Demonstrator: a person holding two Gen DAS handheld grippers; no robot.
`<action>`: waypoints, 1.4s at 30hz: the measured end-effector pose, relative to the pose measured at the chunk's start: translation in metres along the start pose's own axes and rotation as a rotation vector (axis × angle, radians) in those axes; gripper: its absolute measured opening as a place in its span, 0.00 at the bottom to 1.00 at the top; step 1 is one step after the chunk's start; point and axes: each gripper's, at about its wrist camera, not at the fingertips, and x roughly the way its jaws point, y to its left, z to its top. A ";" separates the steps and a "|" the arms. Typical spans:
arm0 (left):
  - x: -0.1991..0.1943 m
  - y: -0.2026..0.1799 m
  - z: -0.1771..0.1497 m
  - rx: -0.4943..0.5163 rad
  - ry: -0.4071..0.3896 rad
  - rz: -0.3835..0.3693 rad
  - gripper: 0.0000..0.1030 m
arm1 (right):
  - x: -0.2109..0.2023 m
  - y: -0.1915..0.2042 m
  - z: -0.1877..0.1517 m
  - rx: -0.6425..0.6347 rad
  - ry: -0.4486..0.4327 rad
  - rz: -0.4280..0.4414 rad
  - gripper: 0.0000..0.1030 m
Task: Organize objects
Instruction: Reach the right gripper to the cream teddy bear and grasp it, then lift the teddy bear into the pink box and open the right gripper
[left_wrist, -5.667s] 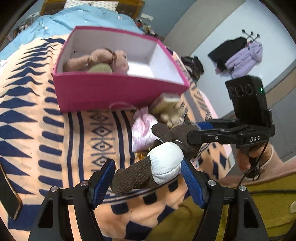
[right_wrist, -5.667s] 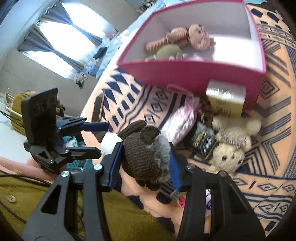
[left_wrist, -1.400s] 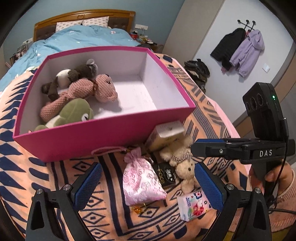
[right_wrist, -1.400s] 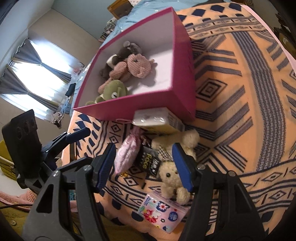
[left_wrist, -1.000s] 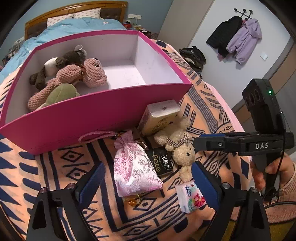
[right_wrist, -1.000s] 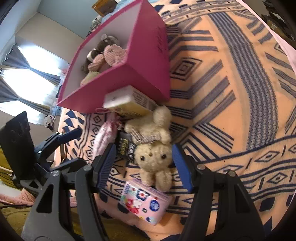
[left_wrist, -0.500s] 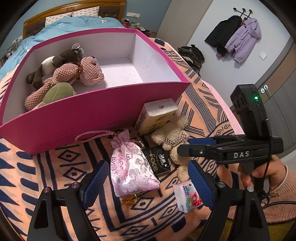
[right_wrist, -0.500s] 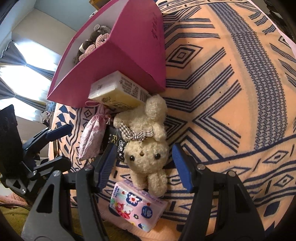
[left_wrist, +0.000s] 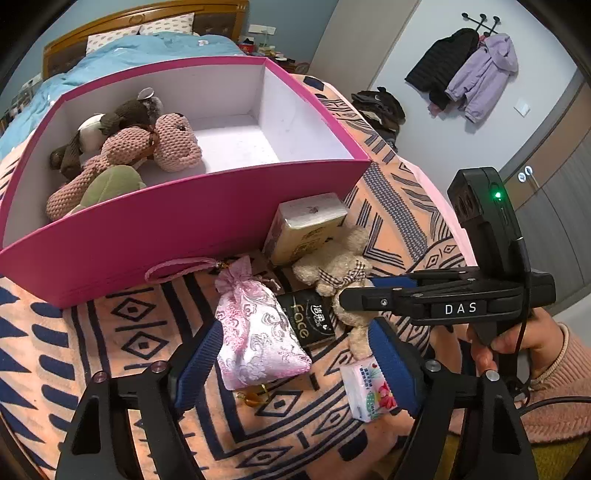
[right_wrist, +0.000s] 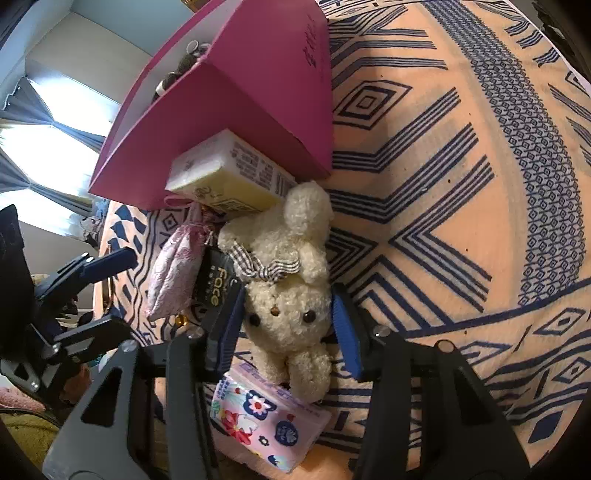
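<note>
A pink box (left_wrist: 192, 218) on the patterned blanket holds a brown plush (left_wrist: 107, 127), a pink knitted plush (left_wrist: 147, 147) and a green plush (left_wrist: 110, 184). In front of it lie a cream bunny (right_wrist: 284, 295), a pink satin pouch (left_wrist: 255, 332), a black "Face" packet (left_wrist: 308, 319), a yellow carton (left_wrist: 306, 229) and a floral tissue pack (right_wrist: 266, 417). My right gripper (right_wrist: 286, 319) has its jaws around the bunny's head, the pads touching or nearly touching its sides. My left gripper (left_wrist: 295, 365) is open and empty above the pouch. The bunny also shows in the left wrist view (left_wrist: 332, 266).
The box (right_wrist: 266, 85) stands against the carton (right_wrist: 229, 173). The blanket (right_wrist: 461, 184) stretches right of the bunny. A bed with blue covers (left_wrist: 140, 48) lies behind the box. Coats (left_wrist: 476, 70) hang on the far wall.
The brown plush that both grippers held went into the box. My right gripper has since come down over the bunny and its jaws have narrowed around the head. My left gripper stays open.
</note>
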 end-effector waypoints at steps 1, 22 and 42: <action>0.000 0.000 0.000 0.002 -0.001 -0.002 0.79 | -0.001 0.000 0.001 0.000 -0.002 0.007 0.47; -0.014 -0.015 0.007 0.028 -0.013 -0.189 0.61 | -0.042 0.019 0.004 -0.034 -0.066 0.145 0.47; -0.013 0.017 -0.008 -0.057 0.009 -0.082 0.54 | -0.014 0.017 0.002 -0.002 -0.027 -0.109 0.53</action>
